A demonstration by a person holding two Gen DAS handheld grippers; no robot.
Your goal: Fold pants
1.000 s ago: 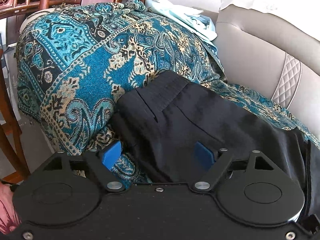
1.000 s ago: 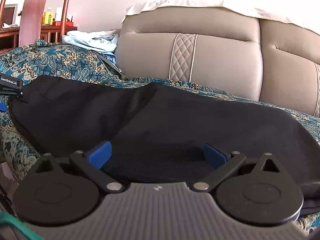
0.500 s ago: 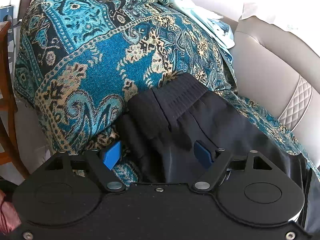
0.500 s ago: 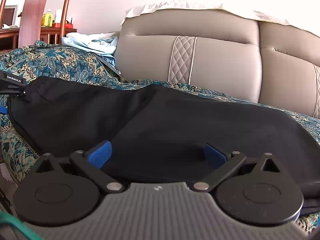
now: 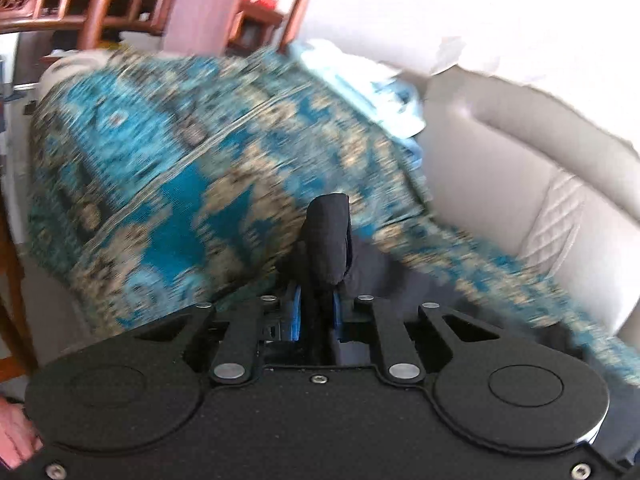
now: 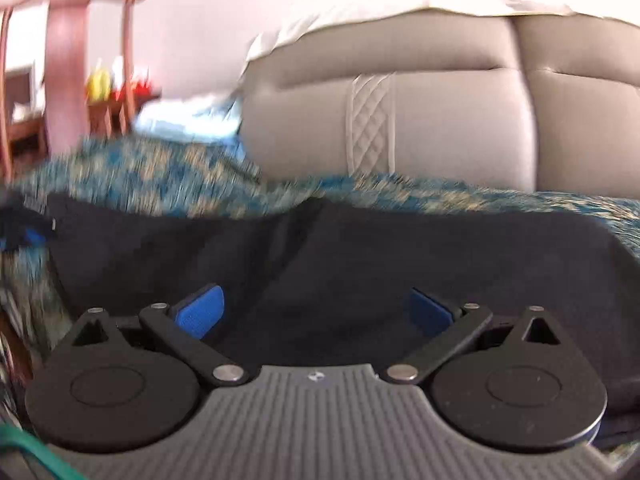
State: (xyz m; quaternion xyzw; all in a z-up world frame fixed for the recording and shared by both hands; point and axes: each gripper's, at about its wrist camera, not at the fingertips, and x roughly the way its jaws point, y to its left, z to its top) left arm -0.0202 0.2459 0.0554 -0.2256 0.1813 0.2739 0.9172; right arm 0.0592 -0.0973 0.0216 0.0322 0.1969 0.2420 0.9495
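Pants (image 5: 329, 236) bunched, left hand-held gripper (image 5: 316, 316) closing (pinched)

Motion blur is smearing the patterned throw (image 5: 200, 184) in both views. The black pants (image 6: 360, 264) are running past the right view's edge, their far end hidden.

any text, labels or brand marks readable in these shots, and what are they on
No text reads in either view.
Right gripper body: a small pale emblem by its front edge, too small to read.
Left gripper, seen at the left edge of the right wrist view: a tiny white mark, blurred beyond reading.
Yellow bottle and red items on the wooden shelf: blurred, any labels unreadable.
Black pants, patterned throw, sofa: no lettering visible.
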